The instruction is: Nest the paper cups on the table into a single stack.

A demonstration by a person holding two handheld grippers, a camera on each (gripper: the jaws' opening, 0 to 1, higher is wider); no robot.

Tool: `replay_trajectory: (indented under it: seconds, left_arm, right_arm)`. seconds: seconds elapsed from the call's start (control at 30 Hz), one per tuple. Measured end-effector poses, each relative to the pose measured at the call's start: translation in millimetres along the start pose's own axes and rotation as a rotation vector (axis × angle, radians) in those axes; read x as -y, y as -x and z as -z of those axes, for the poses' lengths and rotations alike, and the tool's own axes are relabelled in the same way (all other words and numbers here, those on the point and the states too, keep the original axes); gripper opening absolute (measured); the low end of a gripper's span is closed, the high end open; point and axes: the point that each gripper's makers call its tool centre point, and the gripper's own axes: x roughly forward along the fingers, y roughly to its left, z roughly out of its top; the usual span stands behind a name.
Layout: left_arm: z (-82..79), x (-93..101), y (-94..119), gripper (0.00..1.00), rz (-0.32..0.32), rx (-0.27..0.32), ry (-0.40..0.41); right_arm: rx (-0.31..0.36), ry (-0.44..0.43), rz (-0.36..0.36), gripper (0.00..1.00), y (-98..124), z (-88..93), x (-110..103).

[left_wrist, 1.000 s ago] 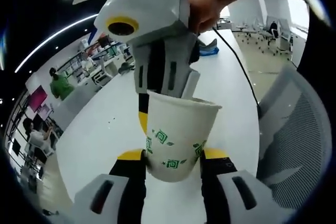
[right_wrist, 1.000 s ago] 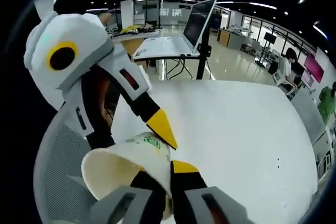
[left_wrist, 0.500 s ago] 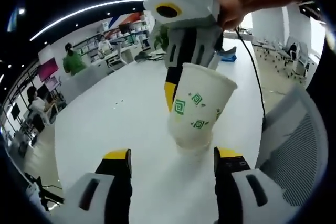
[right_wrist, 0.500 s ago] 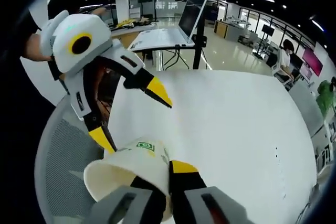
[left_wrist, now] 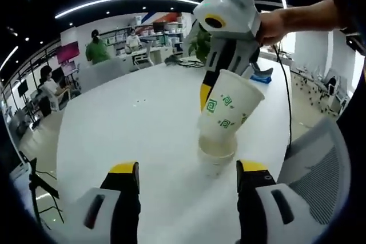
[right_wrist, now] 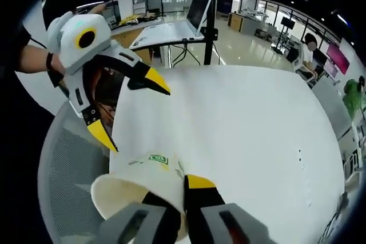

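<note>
Matt white paper cup with green print, lower centre-right; a smooth, faintly glossy white table beneath – grey mesh-cloth chair at right; gripper shell of smooth white plastic.

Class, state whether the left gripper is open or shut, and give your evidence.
Open. The left gripper has its yellow-tipped jaws spread wide, short of the paper cups, touching nothing.

White tabletop, broad and smooth with a rounded edge, carrying a stack of paper cups that stands tilted near its right side in the left gripper view; a blue object lies at its far edge
</note>
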Motion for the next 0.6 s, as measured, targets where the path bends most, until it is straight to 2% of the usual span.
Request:
replay_trajectory:
  seconds: [0.37,0.43,0.6]
  left_arm:
    - [5.7,2.5,3.1,0.66,0.005,-0.007,0.016]
    - [6.7,0.7,2.8,0.66,0.004,-0.007,0.018]
    - [5.7,1.7,4.1,0.66,0.004,-0.002,0.021]
  right_arm:
    - [-0.068,0.019,-0.027,0.00,-6.9,11.9,-3.4]
    - [-0.103,0.045,-0.038,0.00,-8.9,16.5,-4.8]
    - [-0.137,0.065,-0.039,0.00,-13.0,16.5,-1.6]
